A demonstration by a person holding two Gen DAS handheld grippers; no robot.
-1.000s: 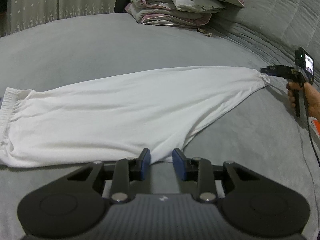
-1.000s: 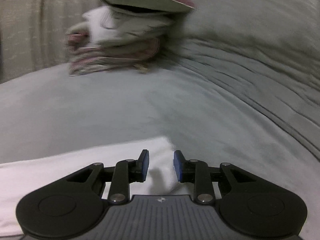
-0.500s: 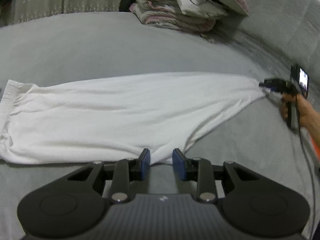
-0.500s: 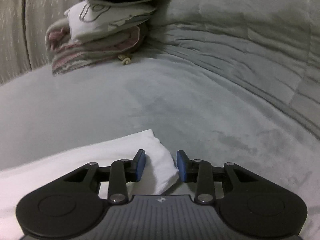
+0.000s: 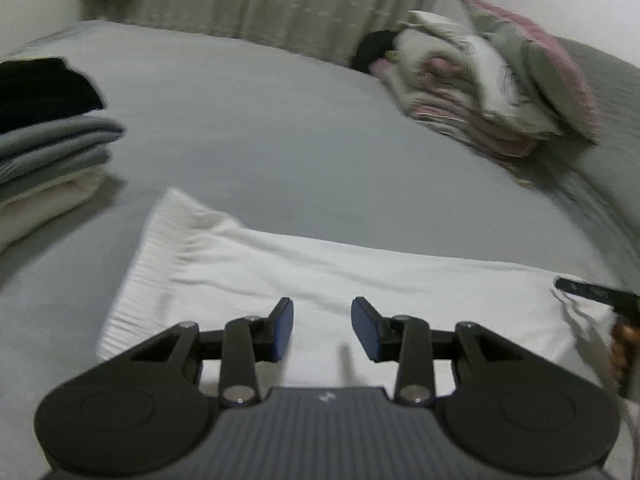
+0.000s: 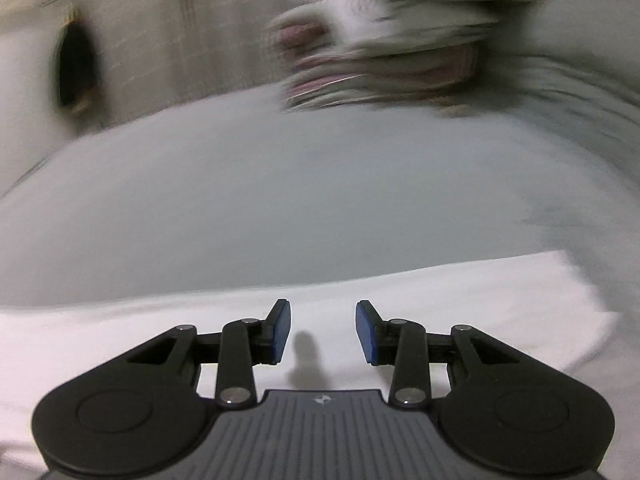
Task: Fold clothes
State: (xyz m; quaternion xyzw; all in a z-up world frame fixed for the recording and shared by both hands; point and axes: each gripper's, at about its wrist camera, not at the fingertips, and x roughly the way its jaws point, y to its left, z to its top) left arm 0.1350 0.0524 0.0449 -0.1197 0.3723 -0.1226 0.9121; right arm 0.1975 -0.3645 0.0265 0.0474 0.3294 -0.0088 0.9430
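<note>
A white garment (image 5: pixel 304 276) with a ribbed elastic waistband (image 5: pixel 148 256) lies flat on the grey bed. My left gripper (image 5: pixel 322 330) is open and empty, hovering over the garment near the waistband end. My right gripper (image 6: pixel 323 332) is open and empty over the garment's other end (image 6: pixel 480 304). The right gripper's tip (image 5: pixel 592 293) shows at the right edge of the left wrist view, above the cloth. Both views are motion-blurred.
A stack of folded clothes, black on grey on cream (image 5: pixel 44 136), sits at the left. Folded bedding with a pillow (image 5: pixel 492 88) lies at the back right, also in the right wrist view (image 6: pixel 384 40). A patterned headboard (image 5: pixel 280 4) runs behind the grey bed (image 5: pixel 280 140).
Both grippers swung over the garment. The left now faces the waistband end. The right gripper, which stood around the far tip of the cloth, has opened wider and sits farther along the garment.
</note>
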